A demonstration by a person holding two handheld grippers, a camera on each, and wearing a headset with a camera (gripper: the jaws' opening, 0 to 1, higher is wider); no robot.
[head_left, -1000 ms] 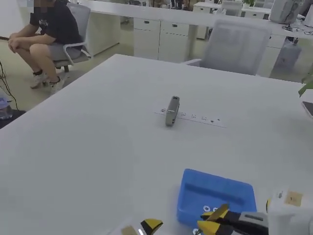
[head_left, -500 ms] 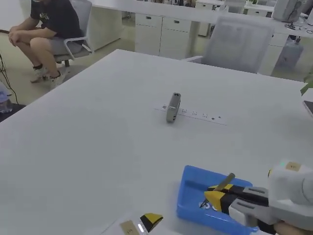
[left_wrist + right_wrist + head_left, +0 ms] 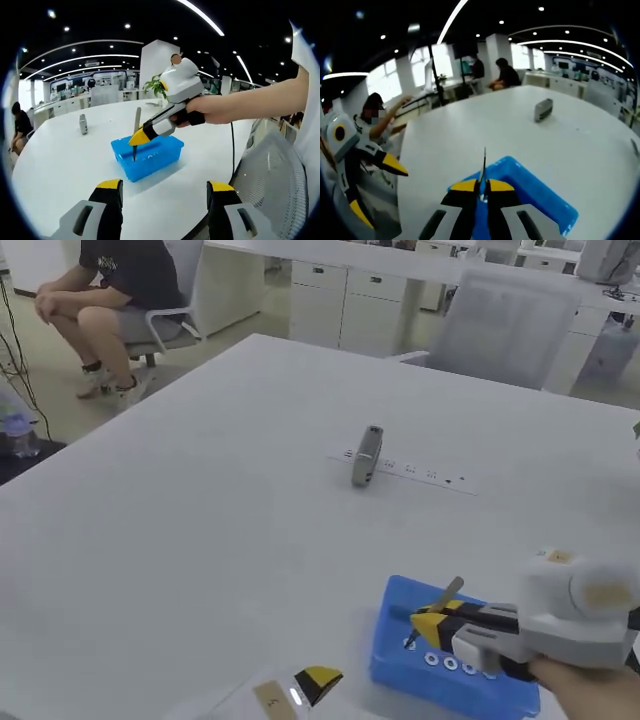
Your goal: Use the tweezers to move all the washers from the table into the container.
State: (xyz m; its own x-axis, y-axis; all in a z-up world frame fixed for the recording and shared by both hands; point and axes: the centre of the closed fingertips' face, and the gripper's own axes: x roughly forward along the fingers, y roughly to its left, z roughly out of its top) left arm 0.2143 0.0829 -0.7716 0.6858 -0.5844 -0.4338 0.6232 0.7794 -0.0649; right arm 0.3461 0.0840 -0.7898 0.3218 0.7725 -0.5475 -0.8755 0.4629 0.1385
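A blue container sits near the table's front edge, with several small washers lying inside. My right gripper hovers over the container's left part, shut on metal tweezers whose tip points down into it. In the right gripper view the tweezers stick out between the closed fingers above the container. My left gripper stands open and holds nothing, a little to the left of the container; its yellow tip shows at the bottom of the head view.
A small grey device stands mid-table beside a flush socket strip. A person sits on a chair at the far left. An office chair stands behind the table. The white table stretches wide to the left.
My right gripper has risen from the frame's bottom edge and moved over the blue container with the tweezers. The head camera has shifted a little.
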